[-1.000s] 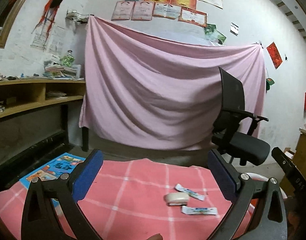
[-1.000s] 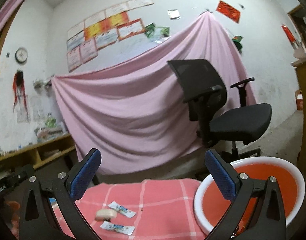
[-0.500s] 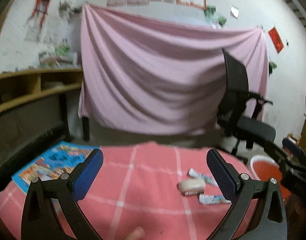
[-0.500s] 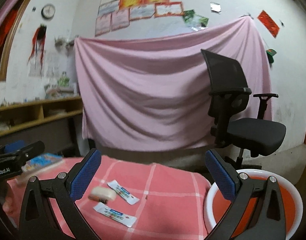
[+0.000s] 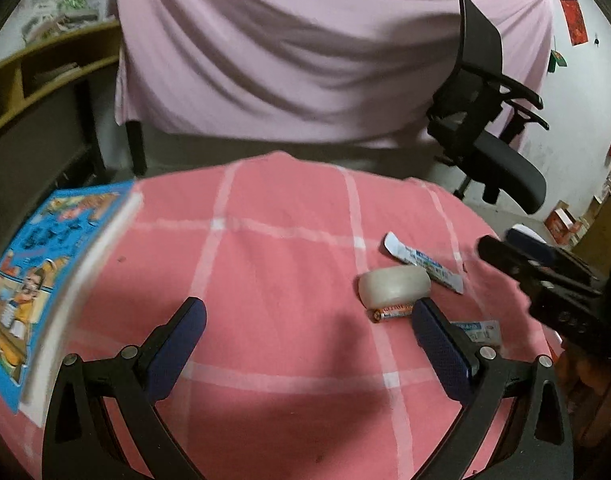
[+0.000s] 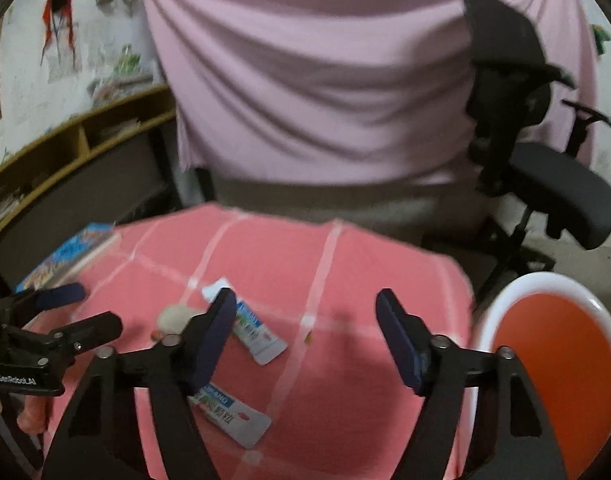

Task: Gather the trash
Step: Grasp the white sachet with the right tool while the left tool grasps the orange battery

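Trash lies on the pink checked tablecloth [image 5: 273, 280]: a white eraser-like block [image 5: 394, 286], a small battery [image 5: 390, 313] in front of it, and two white-and-blue sachets [image 5: 425, 266] [image 5: 479, 330]. In the right wrist view the sachets [image 6: 253, 330] [image 6: 229, 414] lie by my right gripper's left finger. My left gripper [image 5: 305, 344] is open and empty above the cloth, left of the trash. My right gripper [image 6: 305, 332] is open and empty above the cloth; it also shows in the left wrist view [image 5: 545, 276]. An orange bin [image 6: 557, 364] with a white rim stands right of the table.
A blue picture book [image 5: 45, 280] lies on the table's left edge. A black office chair [image 5: 489, 136] stands behind the table at right. A pink sheet [image 5: 305, 48] hangs at the back. Wooden shelves [image 5: 33, 80] run along the left wall.
Both grippers have tilted down and moved closer over the table. The trash now lies much nearer to both. The battery has come into view.
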